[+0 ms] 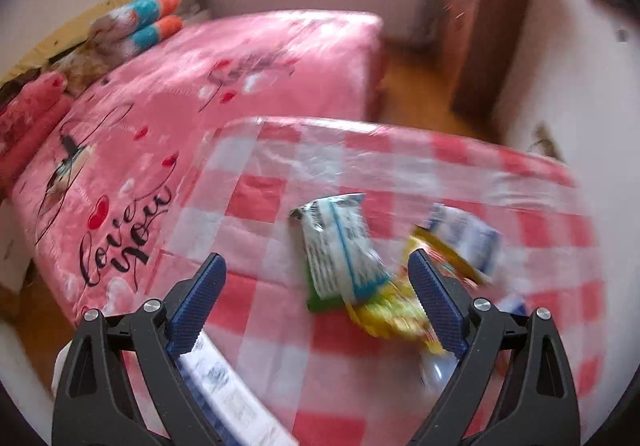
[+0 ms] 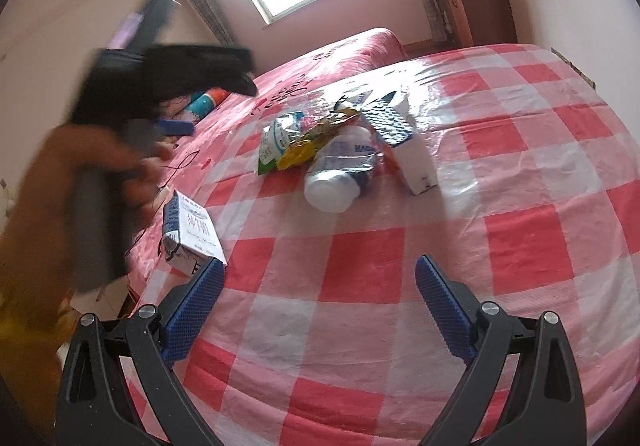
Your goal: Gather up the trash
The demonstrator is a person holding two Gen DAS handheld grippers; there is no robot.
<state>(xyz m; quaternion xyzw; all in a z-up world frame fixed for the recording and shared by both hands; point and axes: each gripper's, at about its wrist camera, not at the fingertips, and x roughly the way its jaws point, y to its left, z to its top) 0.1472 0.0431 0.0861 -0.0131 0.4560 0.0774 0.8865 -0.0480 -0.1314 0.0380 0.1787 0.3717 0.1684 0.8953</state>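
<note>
Trash lies in a small heap on the checked counter [image 2: 500, 246]: a white wrapper [image 1: 340, 246] over a yellow packet [image 1: 388, 310], a white bottle [image 2: 336, 182] and a carton [image 2: 404, 142], touching one another. Seen from the left wrist, the left gripper [image 1: 316, 266] has released jaws, with the wrapper and packet showing between them and nothing pinched. The right gripper [image 2: 320, 270] also has released jaws, the heap well beyond its tips and a small box [image 2: 192, 234] near the left pad.
</note>
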